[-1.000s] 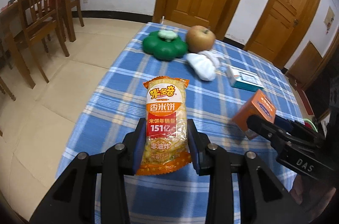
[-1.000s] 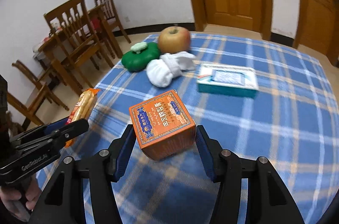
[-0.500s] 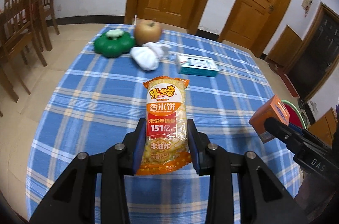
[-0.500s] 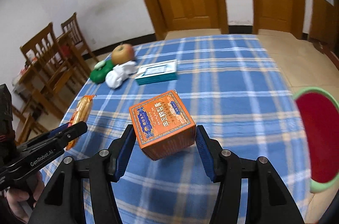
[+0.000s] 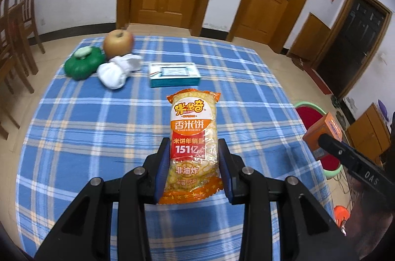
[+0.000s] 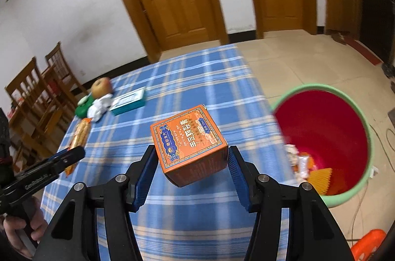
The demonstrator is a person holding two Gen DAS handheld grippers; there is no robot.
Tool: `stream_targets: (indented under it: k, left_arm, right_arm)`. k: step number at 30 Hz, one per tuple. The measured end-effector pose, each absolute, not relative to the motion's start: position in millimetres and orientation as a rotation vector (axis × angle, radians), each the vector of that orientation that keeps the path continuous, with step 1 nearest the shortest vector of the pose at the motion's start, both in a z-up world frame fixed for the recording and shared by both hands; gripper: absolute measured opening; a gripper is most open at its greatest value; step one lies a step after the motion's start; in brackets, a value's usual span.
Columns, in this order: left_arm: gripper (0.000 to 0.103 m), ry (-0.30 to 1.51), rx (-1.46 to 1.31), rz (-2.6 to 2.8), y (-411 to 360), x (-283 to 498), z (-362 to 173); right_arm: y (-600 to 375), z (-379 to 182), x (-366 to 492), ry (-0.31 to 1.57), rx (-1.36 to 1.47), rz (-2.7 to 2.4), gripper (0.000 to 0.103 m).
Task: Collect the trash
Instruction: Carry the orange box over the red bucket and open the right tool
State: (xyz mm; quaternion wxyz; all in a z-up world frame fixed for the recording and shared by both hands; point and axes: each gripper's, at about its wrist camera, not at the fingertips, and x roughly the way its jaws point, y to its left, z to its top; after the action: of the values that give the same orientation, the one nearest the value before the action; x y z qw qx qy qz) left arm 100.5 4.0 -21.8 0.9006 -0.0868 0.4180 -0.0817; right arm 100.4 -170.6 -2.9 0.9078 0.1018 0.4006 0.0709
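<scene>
With the snack packet (image 5: 193,147) clamped in the left claw (image 5: 193,169) and the orange box (image 6: 188,145) in the right claw (image 6: 192,172) (both carried above the table (image 6: 197,78)), a drop short of the bin (image 6: 321,137) is risked, though its blurred near rim cannot be judged.

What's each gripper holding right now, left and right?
Left gripper: shut on the rice cracker packet, lifted above the table.
Right gripper: shut on the orange box, near the red bin.
</scene>
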Motion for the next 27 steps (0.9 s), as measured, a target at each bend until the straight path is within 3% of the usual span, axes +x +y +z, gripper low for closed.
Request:
stream_targets:
  k: [27]
  left_arm:
    - [0.037,0.925,0.015,-0.485,-192.1,152.1,-31.2]
  right_arm:
    - [-358.9,-43.1,86.4,0.834,0.431,-0.199,0.060]
